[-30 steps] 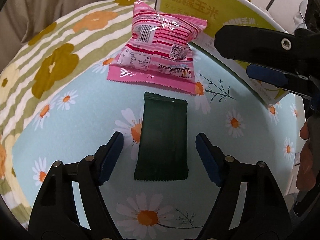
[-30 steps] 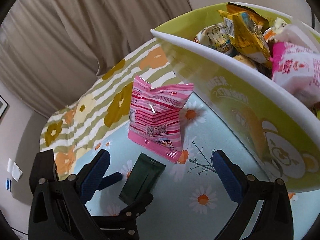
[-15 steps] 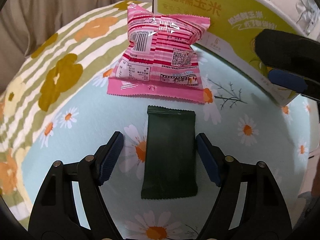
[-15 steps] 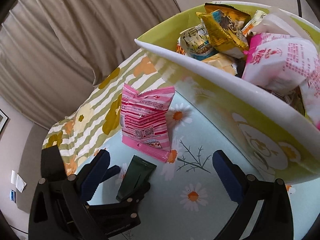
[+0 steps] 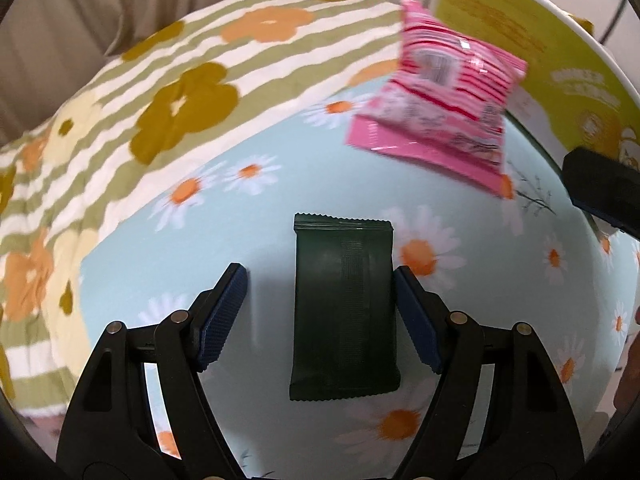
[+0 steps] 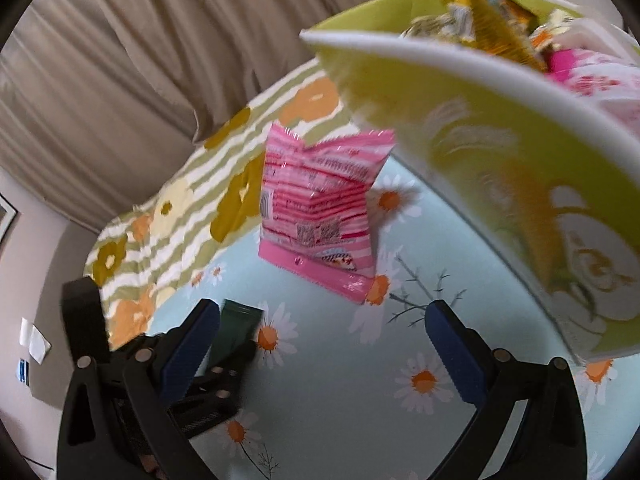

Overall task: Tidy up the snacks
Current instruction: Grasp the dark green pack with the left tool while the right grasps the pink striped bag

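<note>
A dark green flat packet (image 5: pixel 344 312) lies on the light blue daisy cloth (image 5: pixel 248 232) between the fingers of my left gripper (image 5: pixel 320 316). The gripper is open: its right pad sits close against the packet's edge, and the left pad stands well apart. A pink striped snack bag (image 5: pixel 436 120) stands farther off, leaning toward the green snack box (image 5: pixel 560 60). In the right wrist view my right gripper (image 6: pixel 324 356) hangs open over the cloth with nothing between its fingers. Ahead of it is the pink bag (image 6: pixel 320 208), and the green packet (image 6: pixel 236 328) lies at its left.
The green box's wall (image 6: pixel 480 140) fills the right side and several snack packs (image 6: pixel 500 12) lie inside it. A striped flower blanket (image 5: pixel 180 100) lies to the left, with a beige curtain (image 6: pixel 140 60) behind. A hand (image 5: pixel 632 360) shows at the right edge.
My left gripper has slid left and rolled, so the green packet now sits nearer its right finger. The pink bag has shifted to the upper right of that view. The right gripper's view has shifted slightly.
</note>
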